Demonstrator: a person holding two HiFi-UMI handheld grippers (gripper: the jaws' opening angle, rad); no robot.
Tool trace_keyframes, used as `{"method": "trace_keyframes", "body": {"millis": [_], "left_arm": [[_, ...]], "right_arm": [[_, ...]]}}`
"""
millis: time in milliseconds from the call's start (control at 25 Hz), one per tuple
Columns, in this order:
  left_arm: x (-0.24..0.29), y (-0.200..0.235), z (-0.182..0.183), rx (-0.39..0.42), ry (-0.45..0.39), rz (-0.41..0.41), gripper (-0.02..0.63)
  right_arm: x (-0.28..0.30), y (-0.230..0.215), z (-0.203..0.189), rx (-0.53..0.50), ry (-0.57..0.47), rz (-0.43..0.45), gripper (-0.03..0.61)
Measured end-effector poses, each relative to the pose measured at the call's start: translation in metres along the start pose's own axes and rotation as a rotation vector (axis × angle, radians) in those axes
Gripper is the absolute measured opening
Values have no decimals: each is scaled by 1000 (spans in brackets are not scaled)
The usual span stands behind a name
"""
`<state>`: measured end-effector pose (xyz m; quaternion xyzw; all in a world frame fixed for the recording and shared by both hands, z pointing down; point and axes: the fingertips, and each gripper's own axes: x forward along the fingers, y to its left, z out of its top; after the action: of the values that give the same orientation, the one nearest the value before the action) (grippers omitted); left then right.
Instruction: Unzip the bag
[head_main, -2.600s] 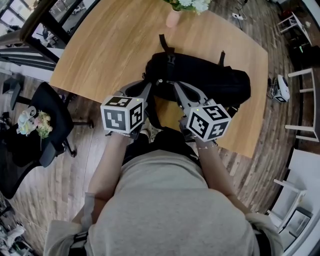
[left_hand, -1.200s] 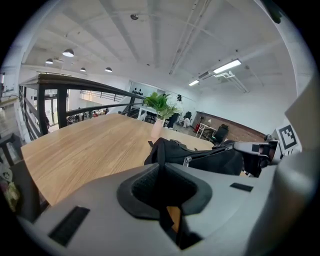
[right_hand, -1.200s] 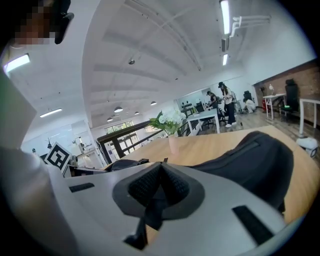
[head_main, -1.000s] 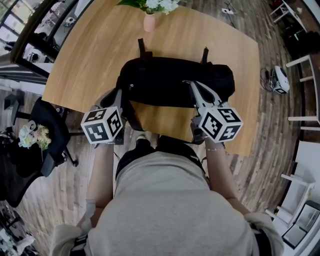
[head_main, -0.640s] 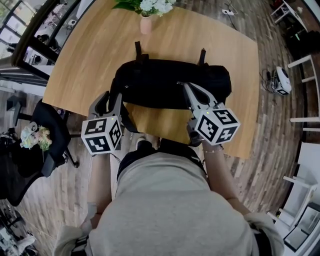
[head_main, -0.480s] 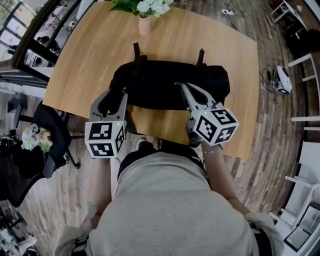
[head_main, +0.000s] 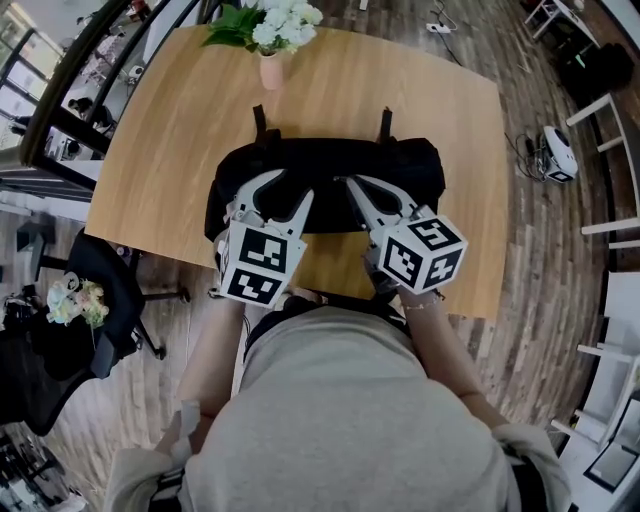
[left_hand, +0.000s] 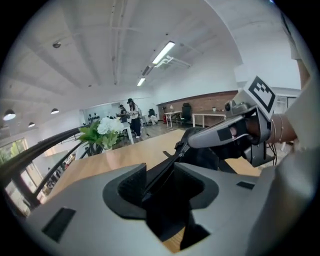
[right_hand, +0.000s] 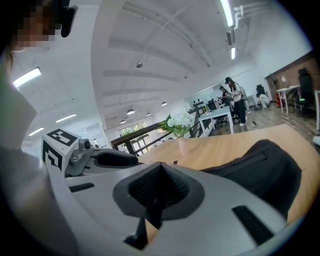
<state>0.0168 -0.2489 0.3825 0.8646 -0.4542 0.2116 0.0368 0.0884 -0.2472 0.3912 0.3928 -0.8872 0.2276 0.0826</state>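
Left hand-held gripper (head_main: 285, 187), tilted down, jaws just opened wide, straddles bag (head_main: 405, 170); right hand-held gripper (head_main: 350, 184) seemingly pinches its edge.

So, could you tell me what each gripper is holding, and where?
The right gripper pinches a thin black strip at the bag's near top edge. The left gripper, jaws just opened, holds nothing, though the strip runs between them.

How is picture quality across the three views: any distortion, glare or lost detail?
Head view: sharp and evenly lit, though the wide lens bows the table edges and the black bag swallows its detail. Left gripper view: heavy fisheye with dark corners, ceiling lights blown out. Right gripper view: same fisheye and dark corners; the bag's folds read better.
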Motion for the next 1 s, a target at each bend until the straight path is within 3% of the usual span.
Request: {"method": "trace_keyframes", "body": {"millis": [240,520,840,1000], "left_arm": [[28,-21,1,180,72,-83,169],[44,-41,-4,248,135,-131,166],[48,-44,-11,360,163,-87,61],[47,-46,-13,352,166,-90,44]], "right_arm": [[0,1,2,-7,4,14,9],[-3,1,3,5,5,22,9],[-6,-3,0,12,3,8,9],[-6,-5,-3,13,5,9,9]]}}
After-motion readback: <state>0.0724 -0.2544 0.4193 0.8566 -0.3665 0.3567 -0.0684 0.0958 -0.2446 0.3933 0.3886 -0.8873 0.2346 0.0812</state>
